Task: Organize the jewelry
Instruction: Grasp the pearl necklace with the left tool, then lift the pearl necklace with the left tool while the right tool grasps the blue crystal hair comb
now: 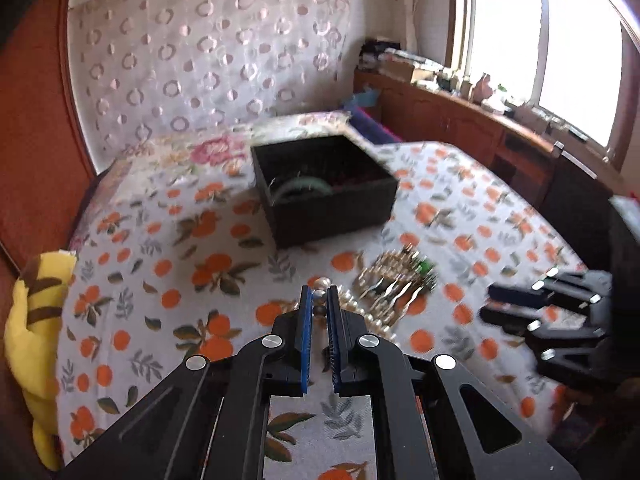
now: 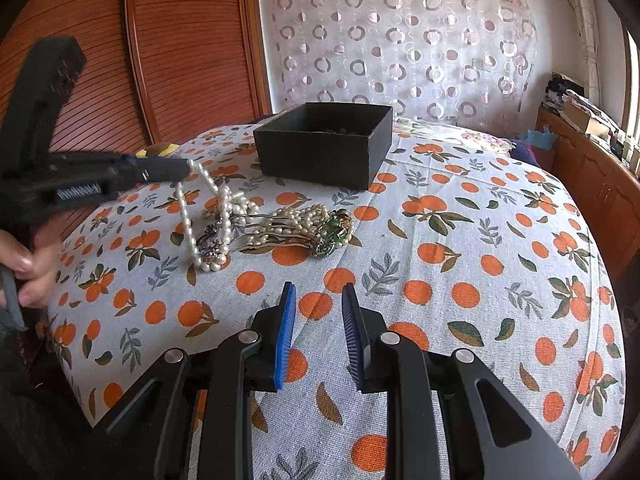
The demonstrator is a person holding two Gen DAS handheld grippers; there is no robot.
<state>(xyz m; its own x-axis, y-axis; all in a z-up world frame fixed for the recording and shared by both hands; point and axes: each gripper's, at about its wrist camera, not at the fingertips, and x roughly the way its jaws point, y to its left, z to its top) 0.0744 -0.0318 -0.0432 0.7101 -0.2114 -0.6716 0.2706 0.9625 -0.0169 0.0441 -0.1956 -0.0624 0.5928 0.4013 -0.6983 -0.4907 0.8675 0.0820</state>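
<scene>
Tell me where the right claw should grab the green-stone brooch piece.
Grip the green-stone cluster across its narrow width, coming down from above on its free right side; pearl strands tangle into its left, and it lies flat on the tablecloth. The right claw stands open.

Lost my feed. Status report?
Left gripper shut on pearl necklace, strand lifting. Right gripper open, empty. Black box path unobstructed.

You get bright daylight from the blown-out window [image 1: 560, 52], upper right; left view motion-blurred, both fisheye-bent at edges.

Left hand-held gripper [image 1: 319, 295] clamped; right hand-held gripper [image 2: 319, 293] parted.
</scene>
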